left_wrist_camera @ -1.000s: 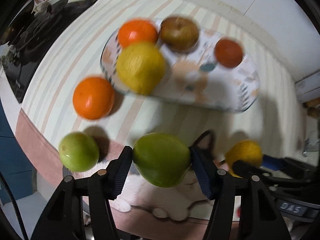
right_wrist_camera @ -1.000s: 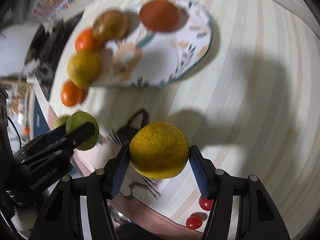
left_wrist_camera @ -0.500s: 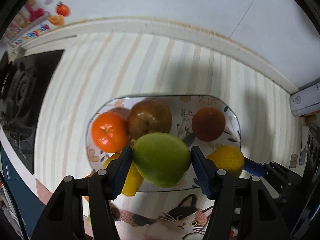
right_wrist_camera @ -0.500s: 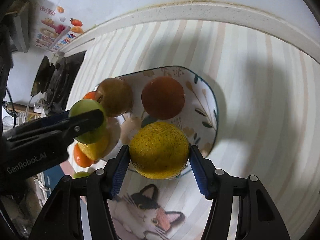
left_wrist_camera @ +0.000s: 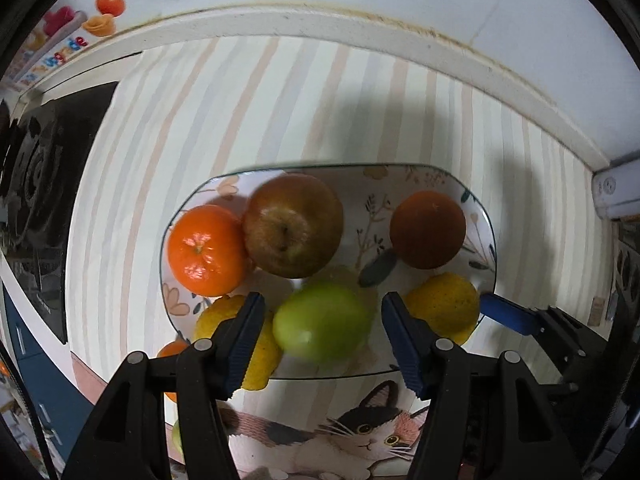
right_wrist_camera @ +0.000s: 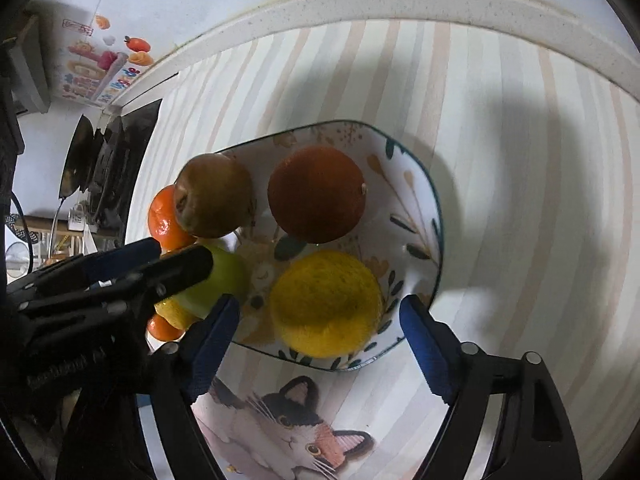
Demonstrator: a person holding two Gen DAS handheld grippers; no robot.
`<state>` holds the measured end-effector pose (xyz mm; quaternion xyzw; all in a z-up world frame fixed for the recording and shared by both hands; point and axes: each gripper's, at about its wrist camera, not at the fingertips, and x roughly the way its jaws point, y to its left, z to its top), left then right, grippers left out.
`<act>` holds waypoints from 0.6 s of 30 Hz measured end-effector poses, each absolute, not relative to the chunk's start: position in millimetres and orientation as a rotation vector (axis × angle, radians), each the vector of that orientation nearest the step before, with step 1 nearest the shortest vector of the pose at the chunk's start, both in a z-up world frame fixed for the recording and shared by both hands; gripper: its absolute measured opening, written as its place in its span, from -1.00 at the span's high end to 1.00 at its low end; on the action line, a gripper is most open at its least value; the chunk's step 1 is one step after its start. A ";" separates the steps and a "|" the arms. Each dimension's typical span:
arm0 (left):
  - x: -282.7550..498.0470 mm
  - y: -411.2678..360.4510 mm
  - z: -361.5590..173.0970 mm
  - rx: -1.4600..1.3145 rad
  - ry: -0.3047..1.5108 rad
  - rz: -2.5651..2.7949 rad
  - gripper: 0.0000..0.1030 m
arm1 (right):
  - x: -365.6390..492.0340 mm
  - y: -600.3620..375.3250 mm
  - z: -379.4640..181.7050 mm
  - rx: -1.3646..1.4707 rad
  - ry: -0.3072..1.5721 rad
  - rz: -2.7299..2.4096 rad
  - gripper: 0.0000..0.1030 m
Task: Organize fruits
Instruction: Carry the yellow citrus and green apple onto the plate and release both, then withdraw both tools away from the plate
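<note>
fruit-crowded plate (left_wrist_camera: 486, 236), bare striped counter (left_wrist_camera: 280, 100) behind

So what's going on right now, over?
Both claws, left and right, opening over plate. Green fruit and yellow fruit loose between pads. Nothing in the way.

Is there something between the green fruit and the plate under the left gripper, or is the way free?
Nothing visible blocks it. The green fruit lies over a bare part of the plate, between the opening jaws of the left gripper, a yellow fruit close beside.
</note>
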<state>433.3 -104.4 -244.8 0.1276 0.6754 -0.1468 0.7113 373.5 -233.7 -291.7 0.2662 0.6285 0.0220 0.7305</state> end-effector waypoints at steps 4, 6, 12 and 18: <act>433.7 -90.6 -230.8 0.224 1.466 -0.306 -0.50 | 367.3 -234.1 -275.1 0.522 1.381 0.032 -0.80; 430.5 -82.4 -225.2 0.215 1.447 -0.282 -0.68 | 363.0 -234.2 -266.3 0.481 1.374 0.018 -0.82; 414.5 -59.6 -213.4 0.197 1.397 -0.228 -0.83 | 353.9 -223.4 -239.0 0.324 1.363 -0.048 -0.89; 391.7 -43.9 -204.4 0.179 1.357 -0.172 -0.83 | 337.6 -217.6 -223.5 0.243 1.362 -0.076 -0.89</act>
